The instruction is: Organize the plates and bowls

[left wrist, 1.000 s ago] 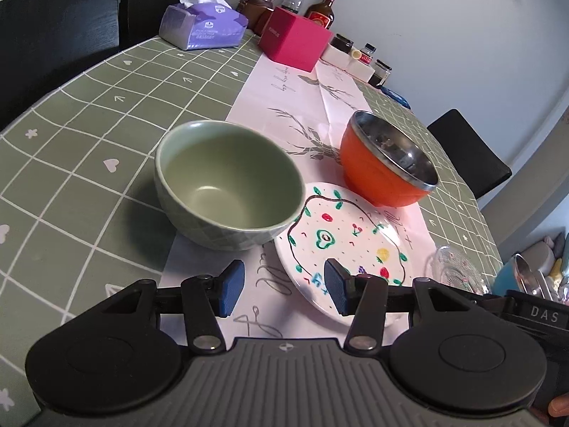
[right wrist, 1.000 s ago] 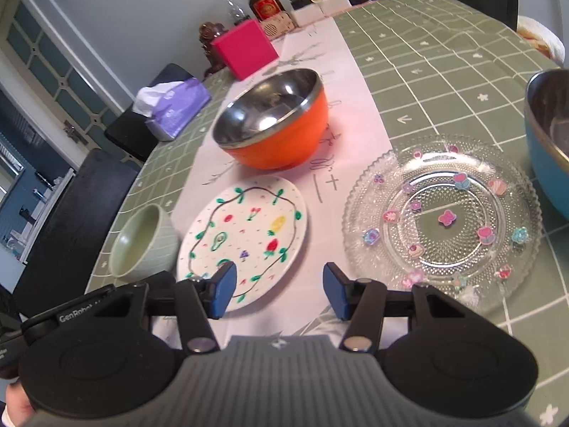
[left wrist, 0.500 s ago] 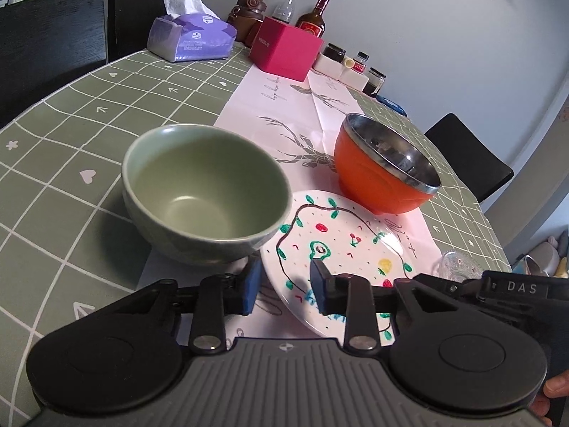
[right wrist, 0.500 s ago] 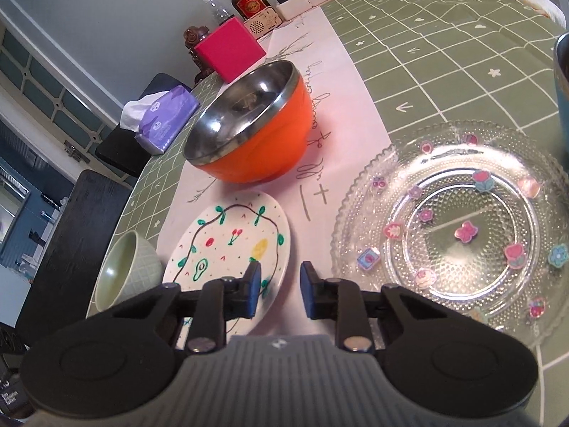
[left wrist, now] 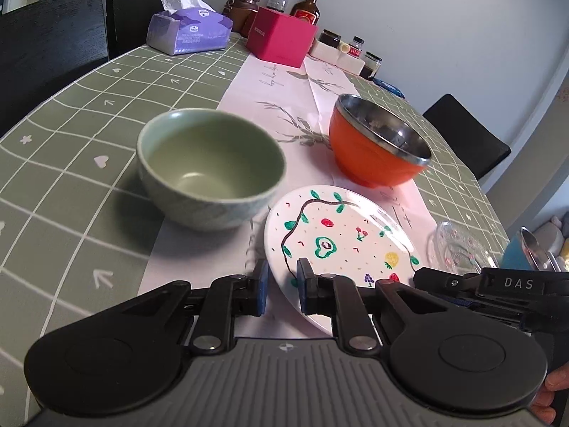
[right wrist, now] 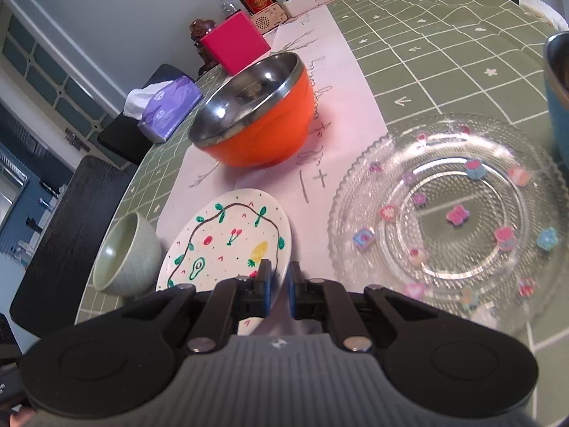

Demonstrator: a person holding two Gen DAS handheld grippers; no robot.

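Both sets of jaws have closed since the earlier frames, from wide apart to nearly together. Neither hand has travelled much.

- left gripper (left wrist: 281, 286): jaws drawn together with a narrow slot left. The near-left rim of the painted plate (left wrist: 341, 235) shows through that slot. The plate lies flat on the pink runner (left wrist: 274, 85) and the jaws close sideways, so I read this as shut on nothing, hanging over the rim.
- right gripper (right wrist: 279, 284): jaws pressed closer still, over the plate's near-right rim. Only runner shows in the gap, so nothing is pinched.
- Both tools tilt down at the same plate from the near edge of the table (left wrist: 71, 114), one at each side of its rim. My guess is that it's the first pick.

Layout:
- The painted plate sits on the runner by the near edge.
- green bowl (left wrist: 209, 167): just beside the plate's left rim, half on the runner. I can't tell if they touch.
- orange bowl (left wrist: 377, 149): behind the plate, further up the runner and apart from it.
- glass plate (right wrist: 448, 213): right of the runner on the green cloth, near the painted plate but not touching.
- blue bowl (right wrist: 558, 99): at the right edge, mostly out of view.

Nothing is stacked yet, so the task looks to be at its start. Plates sit near plates, so a plate-on-plate stack is the short move, and the bowls can nest after that.

To take the flat plate, a gripper would have to reopen and roll so one pad goes under the rim. The risk is the plate sliding into the green bowl.
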